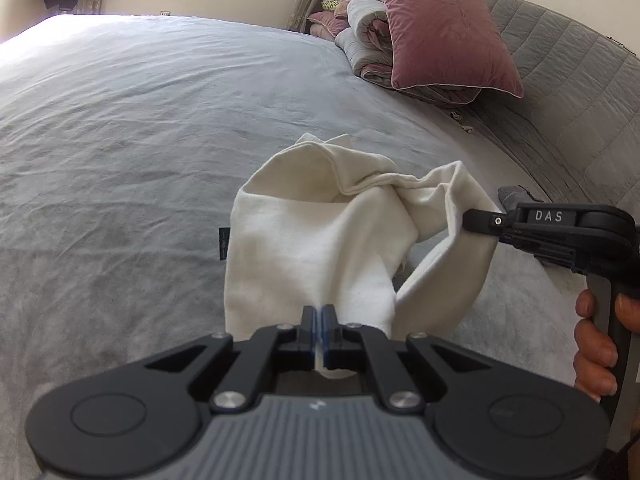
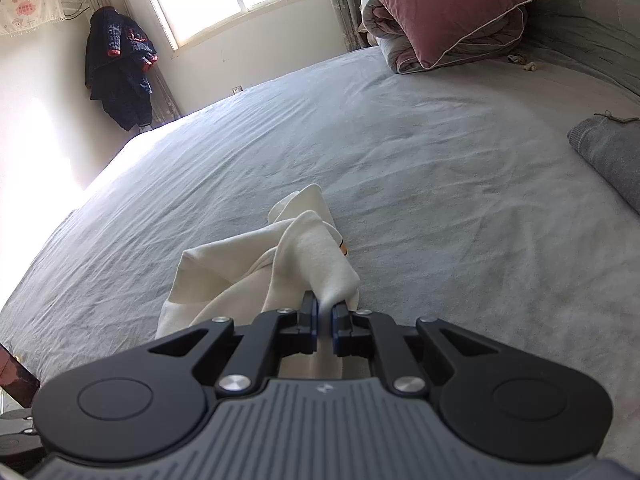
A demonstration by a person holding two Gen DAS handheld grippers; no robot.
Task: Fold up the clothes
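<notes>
A cream-white garment (image 1: 320, 232) hangs bunched above the grey bed sheet (image 1: 120, 160), held between both grippers. My left gripper (image 1: 319, 312) is shut on its near edge. My right gripper (image 1: 470, 220) comes in from the right in the left wrist view and is shut on another edge of the garment. In the right wrist view the right gripper (image 2: 325, 306) pinches a fold of the garment (image 2: 256, 264), which droops to the left onto the sheet (image 2: 400, 160).
A pink pillow (image 1: 440, 28) leans on folded quilts (image 1: 368, 40) at the head of the bed. A folded grey garment (image 2: 612, 152) lies on the bed at the right. Dark clothes (image 2: 120, 68) hang in the room's corner near the window.
</notes>
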